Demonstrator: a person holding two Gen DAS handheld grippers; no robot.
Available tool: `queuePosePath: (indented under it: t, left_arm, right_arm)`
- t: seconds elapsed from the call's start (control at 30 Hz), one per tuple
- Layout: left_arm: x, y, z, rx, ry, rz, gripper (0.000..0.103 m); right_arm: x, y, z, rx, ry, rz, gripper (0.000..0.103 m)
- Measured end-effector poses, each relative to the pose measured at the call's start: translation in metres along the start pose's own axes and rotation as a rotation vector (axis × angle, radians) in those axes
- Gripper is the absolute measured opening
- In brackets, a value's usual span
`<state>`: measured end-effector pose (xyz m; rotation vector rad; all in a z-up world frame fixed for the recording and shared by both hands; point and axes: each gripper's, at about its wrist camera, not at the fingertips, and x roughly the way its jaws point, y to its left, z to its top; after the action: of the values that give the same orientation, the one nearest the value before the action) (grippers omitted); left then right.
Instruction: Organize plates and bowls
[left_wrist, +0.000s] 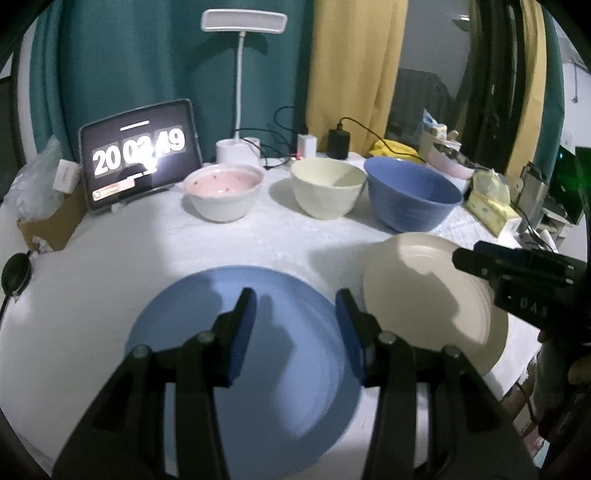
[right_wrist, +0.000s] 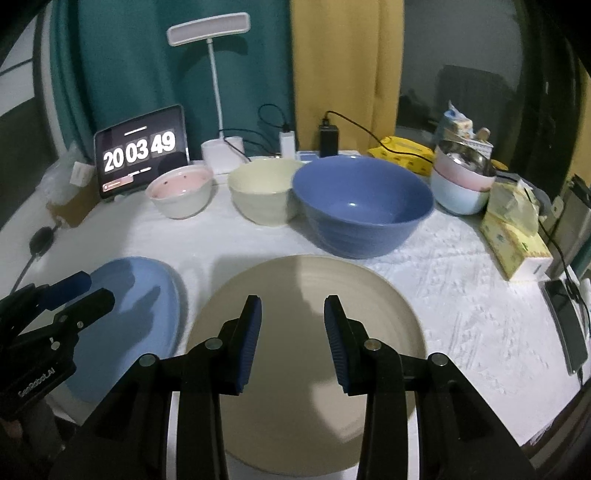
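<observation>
Blue plate (left_wrist: 240, 354) under left gripper (left_wrist: 295, 306), cream plate (right_wrist: 306, 354) under right gripper (right_wrist: 293, 310)

A white, faintly textured cloth covers the table (right_wrist: 461, 295). On it, lower left of the right wrist view, lies a light blue plate (right_wrist: 122, 317); at lower centre, a plain cream plate (right_wrist: 306, 369). Across the middle stand a white bowl (right_wrist: 181, 195) with a pink, dark-speckled inside, a pale cream bowl (right_wrist: 262, 195), and a deep blue bowl (right_wrist: 362, 206). Behind hang teal curtains (right_wrist: 147, 74) and a mustard yellow curtain (right_wrist: 340, 74). Both grippers are black with blue pads (right_wrist: 253, 343).
</observation>
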<state>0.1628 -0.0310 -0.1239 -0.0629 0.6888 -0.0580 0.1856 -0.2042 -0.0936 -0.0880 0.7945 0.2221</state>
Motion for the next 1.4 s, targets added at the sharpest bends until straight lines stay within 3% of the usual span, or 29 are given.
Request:
queuePosePath:
  t: [0.6,1.1,1.4]
  left_arm:
    - [-0.012,0.070,-0.013,-0.090,-0.022,0.111,0.046]
    - [-0.008,0.119,-0.037,-0.176,0.035,0.197,0.046]
    - [0.003,0.128,-0.051,-0.185,0.110,0.166,0.046]
  right_arm:
    - [0.026,0.062,0.004,-0.075,0.063,0.083,0.037]
    - [0.062,0.104,-0.004,-0.099,0.151,0.164,0.037]
    - [0.076,0.118,-0.008,-0.135,0.163,0.083,0.037]
